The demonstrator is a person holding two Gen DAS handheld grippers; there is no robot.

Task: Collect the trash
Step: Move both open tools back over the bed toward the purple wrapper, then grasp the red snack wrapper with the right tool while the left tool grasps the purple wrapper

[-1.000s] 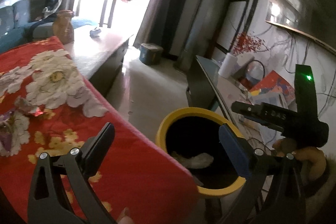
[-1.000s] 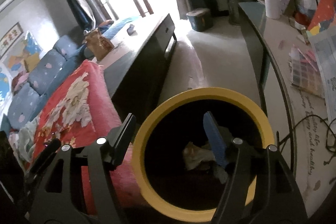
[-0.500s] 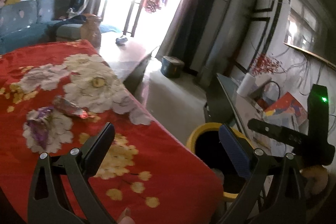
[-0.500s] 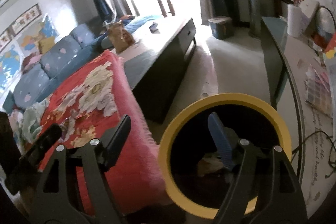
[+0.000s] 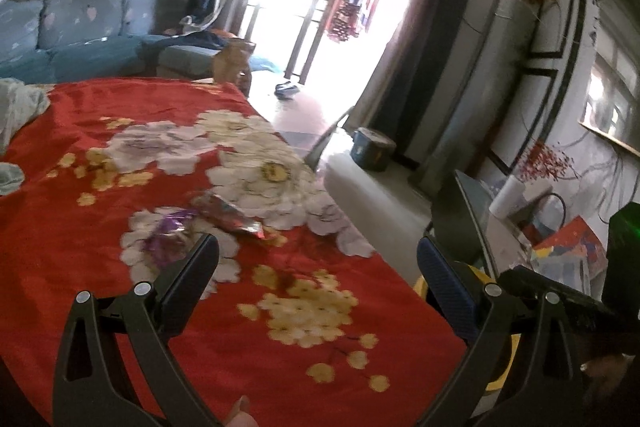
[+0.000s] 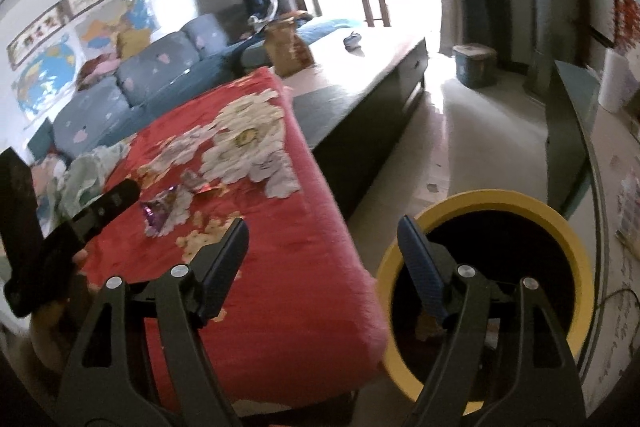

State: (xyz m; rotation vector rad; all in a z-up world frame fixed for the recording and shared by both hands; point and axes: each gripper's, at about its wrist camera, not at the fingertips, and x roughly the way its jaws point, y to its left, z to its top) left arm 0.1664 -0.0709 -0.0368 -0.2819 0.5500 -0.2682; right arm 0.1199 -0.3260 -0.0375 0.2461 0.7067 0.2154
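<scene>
Two crumpled wrappers lie on the red flowered cloth (image 5: 60,227): a purple one (image 5: 170,229) and a silver-red one (image 5: 230,213). Both also show in the right wrist view, purple (image 6: 158,209) and silver-red (image 6: 196,183). My left gripper (image 5: 318,267) is open and empty, above the cloth just short of the wrappers. My right gripper (image 6: 322,245) is open and empty, over the cloth's edge beside the yellow-rimmed black bin (image 6: 520,201). Some trash lies inside the bin. The bin's rim shows low in the left wrist view (image 5: 496,383).
A dark low table (image 6: 360,83) with a brown bag (image 6: 286,49) stands beyond the cloth. A blue sofa (image 5: 80,35) is at the back left. A glass-topped desk (image 6: 612,163) with papers runs along the right. A pale cloth (image 6: 88,171) lies on the far left.
Both grippers have swung left, away from the bin and toward the red cloth. The wrappers have come into the middle of the left view. Both stay open.
</scene>
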